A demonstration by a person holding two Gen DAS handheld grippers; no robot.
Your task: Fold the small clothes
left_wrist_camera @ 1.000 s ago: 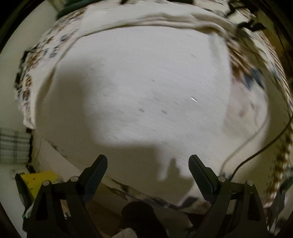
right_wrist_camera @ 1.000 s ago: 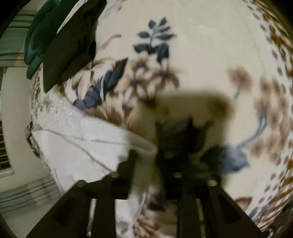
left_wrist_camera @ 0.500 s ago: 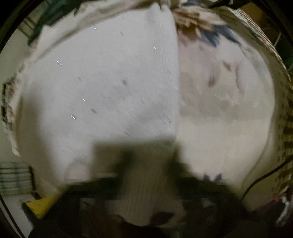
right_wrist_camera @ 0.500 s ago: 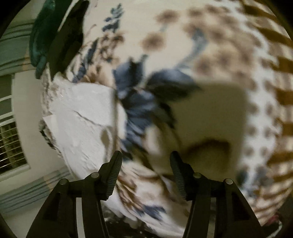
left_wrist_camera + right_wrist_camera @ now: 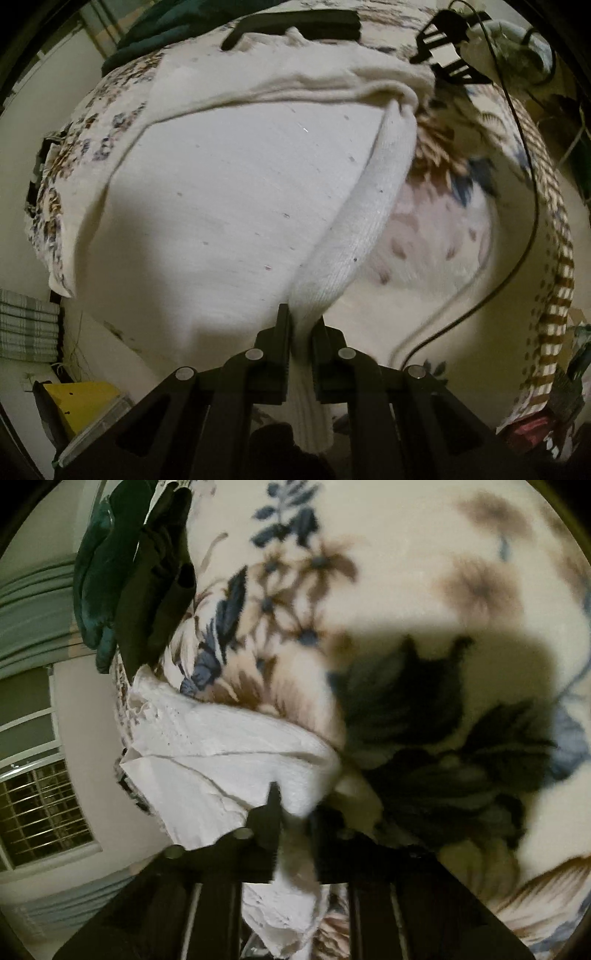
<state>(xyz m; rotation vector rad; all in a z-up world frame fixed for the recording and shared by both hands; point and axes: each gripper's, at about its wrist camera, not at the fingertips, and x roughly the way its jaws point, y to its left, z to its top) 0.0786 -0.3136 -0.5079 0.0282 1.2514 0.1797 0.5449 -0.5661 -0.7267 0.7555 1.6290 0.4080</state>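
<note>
Folding is under way: left gripper [image 5: 301, 332] and right gripper [image 5: 293, 812] fingers each clamp the white garment [image 5: 229, 192] edge; it lies partly doubled on the floral bedspread [image 5: 406, 554], unfinished.

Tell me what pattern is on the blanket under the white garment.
Cream blanket with blue and brown flowers, clearest in the right wrist view.

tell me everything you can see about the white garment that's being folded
The white garment looks like soft knit cloth with a ribbed band along one edge and small dark specks. It lies spread on the floral blanket, its far edge bunched into a roll. The left gripper pinches the ribbed band, lifting it. The right gripper is shut on another part, though that view is blurred.
</note>
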